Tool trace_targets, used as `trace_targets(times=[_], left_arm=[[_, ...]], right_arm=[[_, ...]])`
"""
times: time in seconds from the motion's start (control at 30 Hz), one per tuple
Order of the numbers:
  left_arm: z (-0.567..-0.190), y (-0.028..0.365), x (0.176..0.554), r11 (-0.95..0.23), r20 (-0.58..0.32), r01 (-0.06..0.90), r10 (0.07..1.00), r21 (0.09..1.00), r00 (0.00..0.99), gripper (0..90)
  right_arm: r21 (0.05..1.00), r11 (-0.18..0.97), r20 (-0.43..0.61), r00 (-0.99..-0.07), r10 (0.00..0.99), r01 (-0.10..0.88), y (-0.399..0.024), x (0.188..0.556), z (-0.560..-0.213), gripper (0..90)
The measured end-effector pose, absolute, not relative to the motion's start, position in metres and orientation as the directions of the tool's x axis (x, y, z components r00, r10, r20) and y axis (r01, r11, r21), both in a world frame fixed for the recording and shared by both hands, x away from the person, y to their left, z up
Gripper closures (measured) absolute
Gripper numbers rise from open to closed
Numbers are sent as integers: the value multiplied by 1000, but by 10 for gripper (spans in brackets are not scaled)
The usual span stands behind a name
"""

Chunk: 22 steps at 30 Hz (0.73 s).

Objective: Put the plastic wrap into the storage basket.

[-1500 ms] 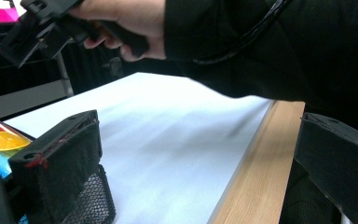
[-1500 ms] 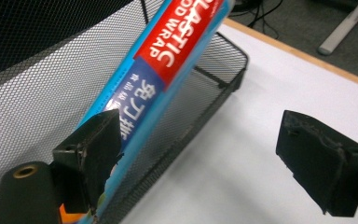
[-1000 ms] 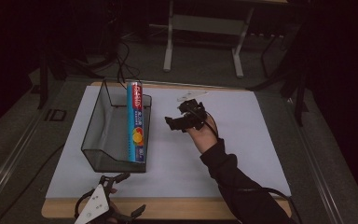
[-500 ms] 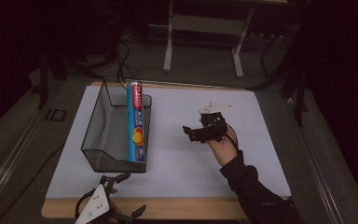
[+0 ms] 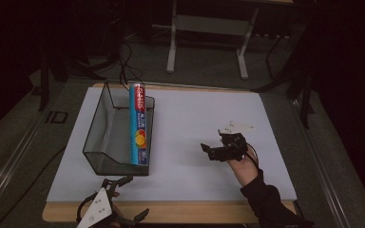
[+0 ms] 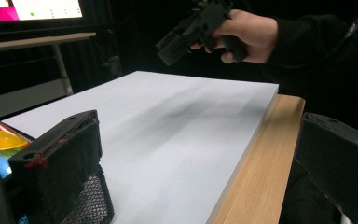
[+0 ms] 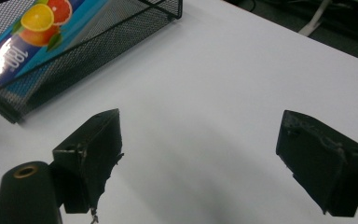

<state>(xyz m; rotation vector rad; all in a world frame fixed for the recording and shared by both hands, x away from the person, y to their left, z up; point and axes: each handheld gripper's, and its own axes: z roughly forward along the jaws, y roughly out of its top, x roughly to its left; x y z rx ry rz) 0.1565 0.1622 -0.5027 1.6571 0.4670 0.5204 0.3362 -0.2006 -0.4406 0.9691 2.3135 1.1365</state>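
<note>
In the black mesh basket (image 5: 100,142), blue foil box (image 5: 138,123) leaning on its right wall, right claw (image 5: 210,152) spread empty, left claw (image 5: 133,197) spread

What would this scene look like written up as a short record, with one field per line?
Setting: white board on a wooden table
Container: black mesh basket on the board's left part
Contents: blue box printed with citrus fruit, leaning along the basket's right wall
Right gripper: held above the board, right of the basket, jaws open, nothing between them
Left gripper: at the table's near edge, jaws open, nothing between them
Contact: neither gripper touches the basket or box
</note>
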Motion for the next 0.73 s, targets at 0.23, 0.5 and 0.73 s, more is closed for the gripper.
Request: trace_targets(times=[0.23,0.5,0.73], left_arm=[[-503,162,156,-146,76,11,573,989,816,12],[-503,162,156,-147,76,10,568,989,819,12],[-503,162,156,-146,74,11,566,989,821,12]], right_arm=[[797,426,-30,-677,736,428,-220,322,-452,141],[793,418,-30,-658,752,442,-232,315,-467,141],[805,412,-32,-663,748,427,-231,316,-473,141]])
